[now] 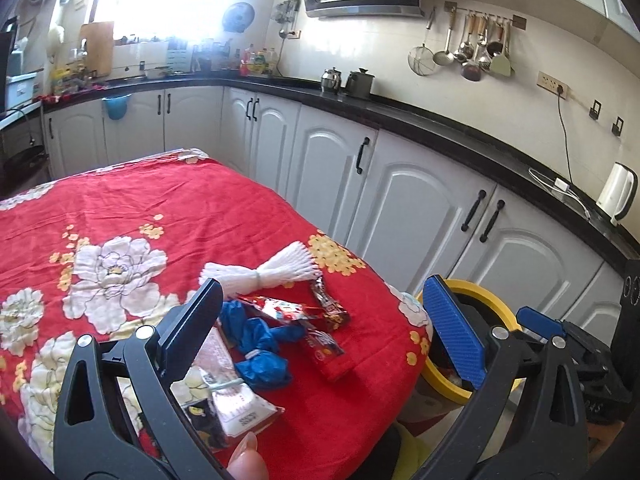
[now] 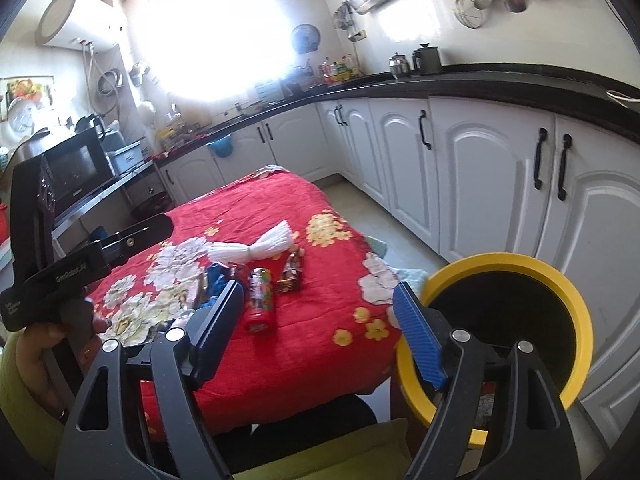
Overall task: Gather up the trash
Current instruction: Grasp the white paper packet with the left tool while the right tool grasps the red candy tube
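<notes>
Trash lies on a table with a red floral cloth (image 1: 120,208): a white foam net (image 1: 260,272), crumpled blue plastic (image 1: 260,344), red snack wrappers (image 1: 324,344), a dark wrapper (image 1: 328,304) and a white packet (image 1: 240,404). My left gripper (image 1: 324,332) is open above the pile, holding nothing. A yellow-rimmed bin (image 2: 508,336) stands at the table's right corner; it also shows in the left wrist view (image 1: 480,292). My right gripper (image 2: 320,328) is open and empty, between the table edge and the bin. A red wrapper (image 2: 260,300) and the net (image 2: 260,246) show there too.
White cabinets (image 1: 400,200) under a black counter (image 1: 440,128) run along the right. A white kettle (image 1: 618,192) stands on the counter. A microwave (image 2: 76,168) sits at the left. The tiled floor (image 2: 384,220) lies between table and cabinets.
</notes>
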